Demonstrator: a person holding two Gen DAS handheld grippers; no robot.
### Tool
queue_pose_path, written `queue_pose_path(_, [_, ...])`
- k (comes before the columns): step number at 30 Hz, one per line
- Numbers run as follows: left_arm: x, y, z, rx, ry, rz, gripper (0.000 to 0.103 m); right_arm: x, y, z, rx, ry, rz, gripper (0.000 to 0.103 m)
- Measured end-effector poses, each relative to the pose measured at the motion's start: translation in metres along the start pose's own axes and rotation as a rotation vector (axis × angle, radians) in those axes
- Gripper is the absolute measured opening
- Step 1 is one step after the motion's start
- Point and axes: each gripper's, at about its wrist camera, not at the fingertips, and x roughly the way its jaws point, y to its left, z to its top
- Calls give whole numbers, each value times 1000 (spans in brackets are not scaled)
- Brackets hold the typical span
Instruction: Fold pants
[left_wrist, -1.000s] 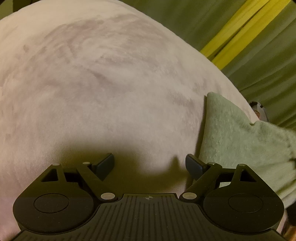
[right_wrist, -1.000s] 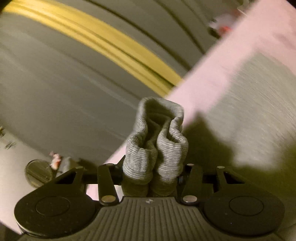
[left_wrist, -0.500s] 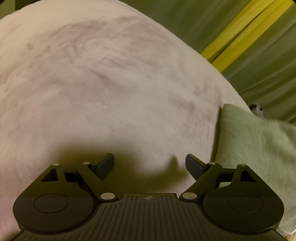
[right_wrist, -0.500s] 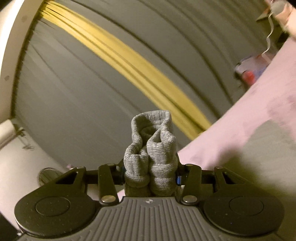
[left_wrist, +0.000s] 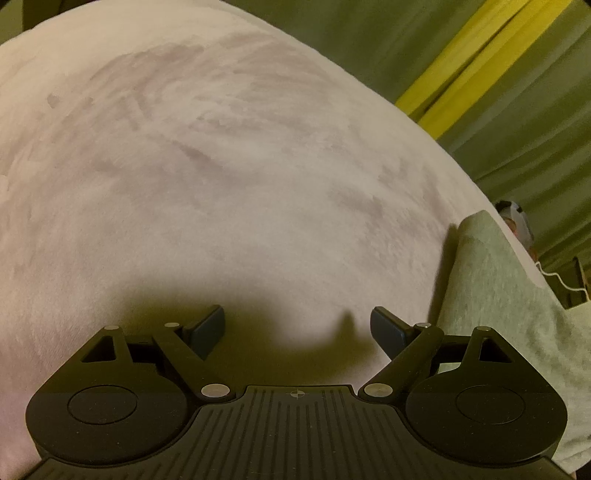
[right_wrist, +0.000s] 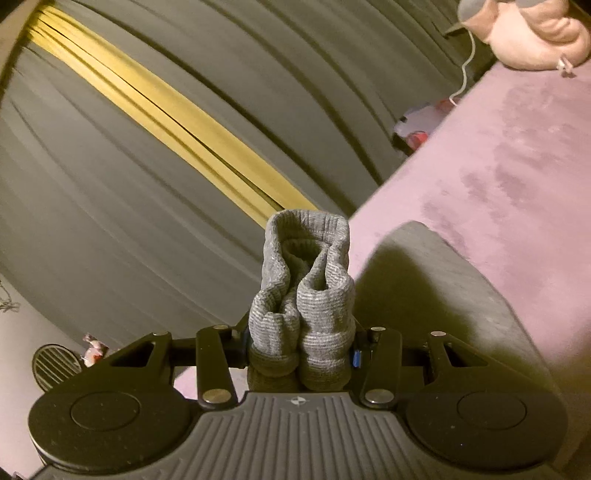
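- The left gripper (left_wrist: 297, 325) points steeply down, jaws spread wide, nothing between them
- Its dark fingertips (left_wrist: 207, 326) hang apart from each other, both in clear sight, clamping nothing
- The right gripper (right_wrist: 300, 349) points only slightly below level, jaws partly closed
- A bunched grey ribbed cuff of the pants (right_wrist: 303, 295) is pinched between its jaws and stands up past them
- No hand or sleeve shows in either wrist view
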Motion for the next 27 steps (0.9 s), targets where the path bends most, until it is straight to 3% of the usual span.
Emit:
queue_pose_path(7, [3,-7,-1,40,4,11,90,-3,-13,-9,-34,54,-79,47])
queue_pose_path(8, [3,-7,-2,44,5,14,90,1,-15,-8,-52,58,-109,52])
queue_pose_path(9, [3,-7,-2,49,6,17,90,-1,-12,-9,-83,50,-162,58])
queue_pose_path(12, [4,-10,-3,66,7,28,90,-3,2,-11,-267,-25,-384,60])
queue_pose_path(14, [4,-11,-5,78,8,34,90,-9,9,-10,-319,-63,-381,60])
queue_pose_path(18, [5,-15,-7,101,9,49,90,-13,22,-14,-346,-68,-286,60])
queue_pose_path(24, [4,-18,-9,126,1,64,90,21,36,-44,-473,70,-240,60])
queue_pose_path(27, [2,-20,-11,143,-10,62,90,40,32,-60,-564,158,-314,58])
